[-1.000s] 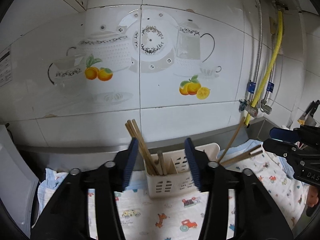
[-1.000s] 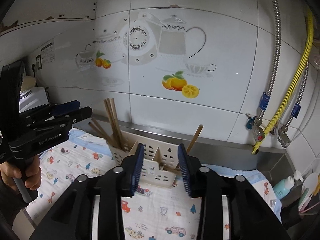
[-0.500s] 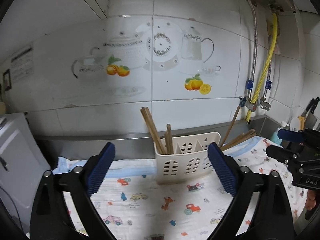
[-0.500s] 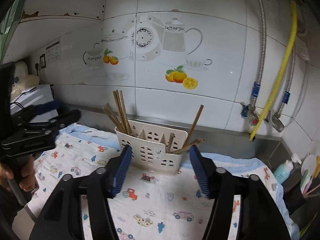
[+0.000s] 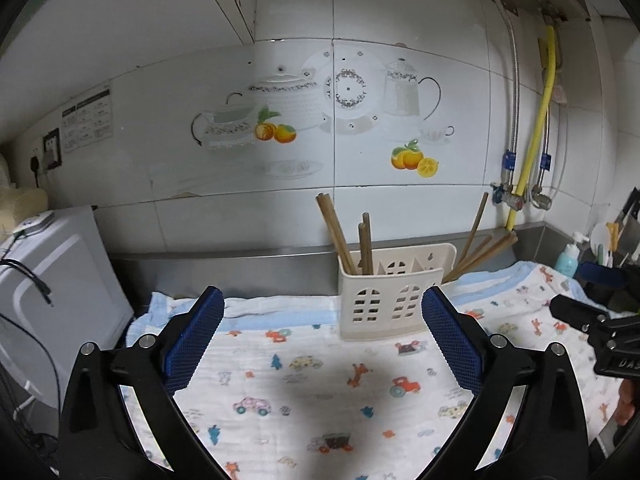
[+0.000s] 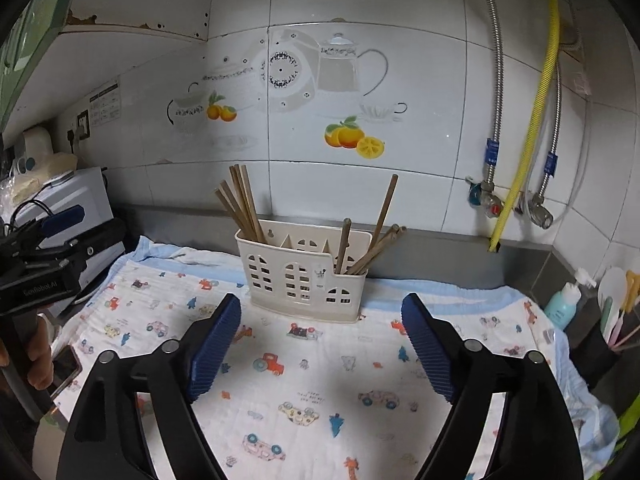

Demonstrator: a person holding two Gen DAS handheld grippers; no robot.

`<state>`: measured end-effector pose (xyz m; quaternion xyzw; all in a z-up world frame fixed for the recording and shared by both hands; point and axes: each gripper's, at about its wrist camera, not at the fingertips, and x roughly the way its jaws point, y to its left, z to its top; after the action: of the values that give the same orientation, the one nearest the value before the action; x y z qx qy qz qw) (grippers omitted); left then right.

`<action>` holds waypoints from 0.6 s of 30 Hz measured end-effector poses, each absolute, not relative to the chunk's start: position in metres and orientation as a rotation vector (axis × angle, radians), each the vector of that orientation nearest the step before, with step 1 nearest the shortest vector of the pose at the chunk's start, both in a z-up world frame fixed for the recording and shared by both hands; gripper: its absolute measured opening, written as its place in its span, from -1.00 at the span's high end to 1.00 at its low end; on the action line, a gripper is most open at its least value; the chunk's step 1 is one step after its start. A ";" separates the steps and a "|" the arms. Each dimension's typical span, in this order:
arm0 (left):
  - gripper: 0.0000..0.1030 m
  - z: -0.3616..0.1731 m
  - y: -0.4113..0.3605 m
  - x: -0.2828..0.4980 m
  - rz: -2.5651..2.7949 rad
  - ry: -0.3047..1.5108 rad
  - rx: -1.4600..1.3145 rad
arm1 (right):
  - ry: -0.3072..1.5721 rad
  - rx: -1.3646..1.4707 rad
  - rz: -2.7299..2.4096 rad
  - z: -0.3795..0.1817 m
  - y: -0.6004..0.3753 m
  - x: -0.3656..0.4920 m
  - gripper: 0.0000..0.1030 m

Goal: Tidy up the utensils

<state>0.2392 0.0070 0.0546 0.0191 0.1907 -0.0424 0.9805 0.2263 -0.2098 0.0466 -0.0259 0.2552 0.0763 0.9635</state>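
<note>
Both claws just opened wide, empty: left gripper (image 5: pixel 322 334), right gripper (image 6: pixel 321 346); chopsticks (image 6: pixel 244 204) racked in holder (image 6: pixel 300 276) near cloth's (image 6: pixel 320 380) back edge; retreat level, avoid snagging holder.

Both wrist cameras look forward and slightly down across the cloth-covered counter (image 5: pixel 304 364) toward the tiled back wall (image 5: pixel 360 184). Left view sits nearer the counter's left end, right view nearer its right. Both share the cream utensil holder (image 5: pixel 394 300) at the counter's back edge, at middle distance.

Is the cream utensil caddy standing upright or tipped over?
Upright: the caddy sits flat on the printed cloth, with chopsticks sticking up from its compartments.
</note>
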 end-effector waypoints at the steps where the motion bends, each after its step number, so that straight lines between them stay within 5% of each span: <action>1: -0.90 0.054 0.007 0.236 -0.079 0.380 0.041 | 0.519 -0.043 0.155 0.046 -0.210 0.223 -0.57; 18: -0.90 0.042 0.013 0.190 -0.058 0.384 0.044 | 0.490 -0.002 0.150 0.048 -0.210 0.181 -0.73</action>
<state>0.1896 0.0128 0.0417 0.0221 0.1907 -0.0286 0.9810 0.1810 -0.2101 0.0484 -0.0008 0.2421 0.0742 0.9674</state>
